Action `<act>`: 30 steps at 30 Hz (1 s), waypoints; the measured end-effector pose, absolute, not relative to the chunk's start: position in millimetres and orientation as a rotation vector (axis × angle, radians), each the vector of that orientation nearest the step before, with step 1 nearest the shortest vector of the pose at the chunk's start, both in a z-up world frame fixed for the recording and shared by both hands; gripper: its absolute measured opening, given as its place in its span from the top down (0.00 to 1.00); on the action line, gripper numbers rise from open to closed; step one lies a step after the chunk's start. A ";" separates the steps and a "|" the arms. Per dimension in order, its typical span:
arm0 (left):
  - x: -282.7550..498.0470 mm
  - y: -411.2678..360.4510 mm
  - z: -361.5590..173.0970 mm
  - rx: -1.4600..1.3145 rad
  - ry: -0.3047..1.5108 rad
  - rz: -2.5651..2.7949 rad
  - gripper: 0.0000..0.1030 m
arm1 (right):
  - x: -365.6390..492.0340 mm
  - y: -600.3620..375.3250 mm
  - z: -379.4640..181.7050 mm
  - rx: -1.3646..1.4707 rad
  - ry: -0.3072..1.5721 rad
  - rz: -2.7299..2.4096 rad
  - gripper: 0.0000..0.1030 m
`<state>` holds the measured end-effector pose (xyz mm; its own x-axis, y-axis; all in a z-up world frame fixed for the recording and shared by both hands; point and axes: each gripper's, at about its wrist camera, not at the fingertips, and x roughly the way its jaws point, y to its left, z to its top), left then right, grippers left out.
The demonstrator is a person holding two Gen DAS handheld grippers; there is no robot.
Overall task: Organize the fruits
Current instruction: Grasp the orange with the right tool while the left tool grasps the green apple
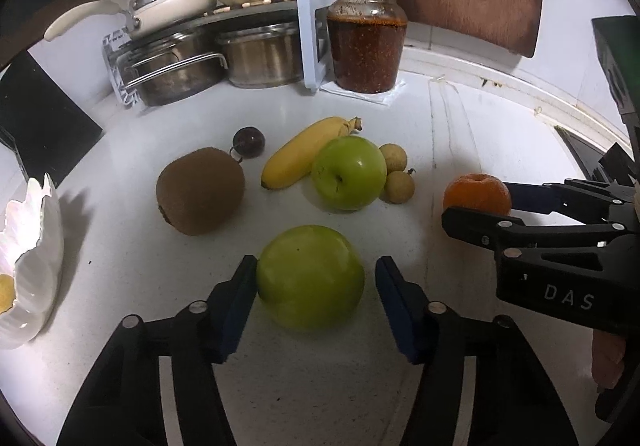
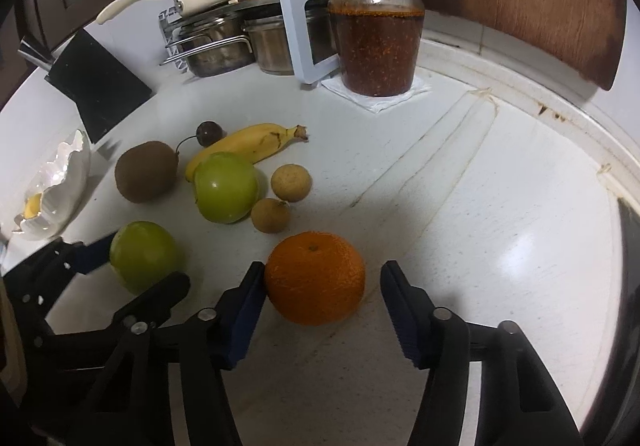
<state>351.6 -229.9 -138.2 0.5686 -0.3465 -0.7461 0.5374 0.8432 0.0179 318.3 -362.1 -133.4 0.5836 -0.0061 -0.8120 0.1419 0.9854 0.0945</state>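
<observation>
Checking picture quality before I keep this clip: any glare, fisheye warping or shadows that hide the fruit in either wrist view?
Left wrist view: strong fisheye bend with dark corners; the near round green apple is sharp, with a soft shadow beneath it. Right wrist view: same warp; a bright glare patch on the white stone counter lies right of the dimpled round orange, which stays clear.

Black right gripper [image 1: 476,202], blue pads, silver screws, seemingly lettered "DAS".

White counter [image 1: 460,134]: fruits, jar [image 1: 366,40], bowl [image 1: 32,262].
</observation>
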 end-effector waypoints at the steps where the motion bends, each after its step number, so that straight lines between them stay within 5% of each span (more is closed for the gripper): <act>1: 352.0 -229.1 -137.9 0.253 0.813 -0.520 0.50 | 317.9 -361.5 -133.8 0.158 0.944 -0.082 0.49; 30: 293.0 -185.4 -79.0 0.142 0.709 -0.403 0.50 | 273.8 -331.7 -78.1 0.139 0.819 -0.043 0.52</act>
<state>293.0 -185.4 -79.0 0.6856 -0.3110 -0.6582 0.4065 0.9136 -0.0083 273.8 -331.7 -78.1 0.6825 0.0151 -0.7307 0.0923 0.9900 0.1067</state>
